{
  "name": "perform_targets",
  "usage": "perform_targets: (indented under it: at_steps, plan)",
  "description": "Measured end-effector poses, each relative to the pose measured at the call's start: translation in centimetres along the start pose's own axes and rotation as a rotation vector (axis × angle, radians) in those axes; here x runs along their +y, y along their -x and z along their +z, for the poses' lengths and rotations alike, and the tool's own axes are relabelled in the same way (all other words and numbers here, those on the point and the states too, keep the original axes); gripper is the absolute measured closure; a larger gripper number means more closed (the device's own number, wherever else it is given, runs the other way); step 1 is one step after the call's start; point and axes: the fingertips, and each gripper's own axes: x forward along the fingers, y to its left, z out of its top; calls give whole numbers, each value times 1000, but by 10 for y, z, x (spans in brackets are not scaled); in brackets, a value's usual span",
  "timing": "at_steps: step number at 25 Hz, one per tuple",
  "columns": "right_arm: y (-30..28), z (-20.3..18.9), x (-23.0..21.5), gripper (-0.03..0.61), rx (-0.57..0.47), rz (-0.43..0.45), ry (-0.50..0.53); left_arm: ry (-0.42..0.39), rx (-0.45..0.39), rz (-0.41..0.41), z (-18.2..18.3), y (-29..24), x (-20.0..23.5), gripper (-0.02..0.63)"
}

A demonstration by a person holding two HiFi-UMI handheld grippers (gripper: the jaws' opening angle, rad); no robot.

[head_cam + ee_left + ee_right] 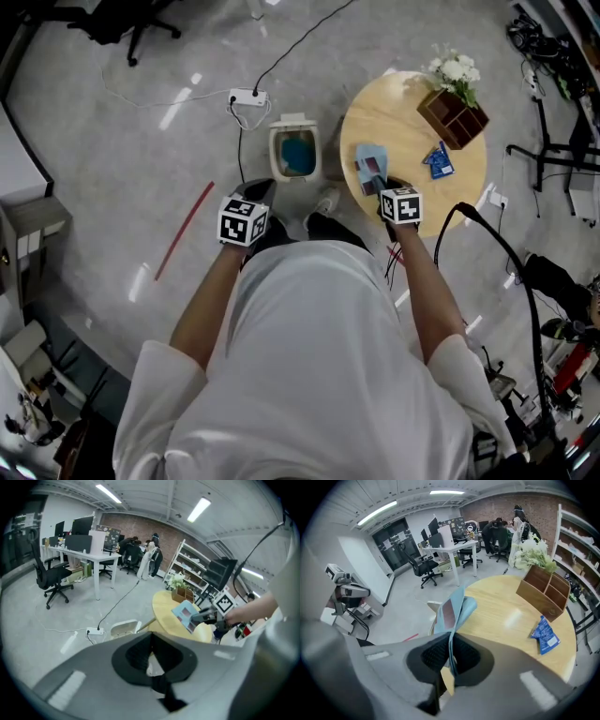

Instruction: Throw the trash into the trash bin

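- Plainly, the right claw (379,186) is clamped on the trash, a light-blue wrapper (369,166) with a reddish-brown panel on one face. In the right gripper view the thin sheet stands up out of the pinched dark pads (465,654).
- The wrapper hangs over the round wooden bench (398,112) at the edge nearest the bin. Its print is too small and creased to read.
- The left gripper view shows the same wrapper (186,614) held out from the right claw (202,616) above the bench's rim.
- The left claw (257,193) hovers over the floor, off the bench. Its pads (137,654) sit close together, with only a thin slit between them and nothing in it.
- Each claw carries a cube with black-and-white square markers. They bear patterns only, no words.
- The trash bin (295,154) stands on the floor beside the bench's left edge, between the two claws. It is white with its lid raised, and the inside shows blue.
- A second piece of trash, a dark-blue snack packet (438,160), lies flat on the bench toward its right side. A pale label patch shows on it (545,637), but the lettering cannot be made out.
- A brown wooden organiser box (453,115) sits at the bench's far right edge, with white flowers (455,70) at its far end.
- On the floor beyond the bin lies a white power strip (247,97) with a black cable.
- A red strip (185,230) lies on the floor to the left.
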Motion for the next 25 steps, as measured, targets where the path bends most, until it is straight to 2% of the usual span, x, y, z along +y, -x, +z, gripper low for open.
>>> perform_targets:
  at_steps: [25]
  plan:
    - [-55,32,84,569,68,122,140,118,-23,92,-34,41,59,611]
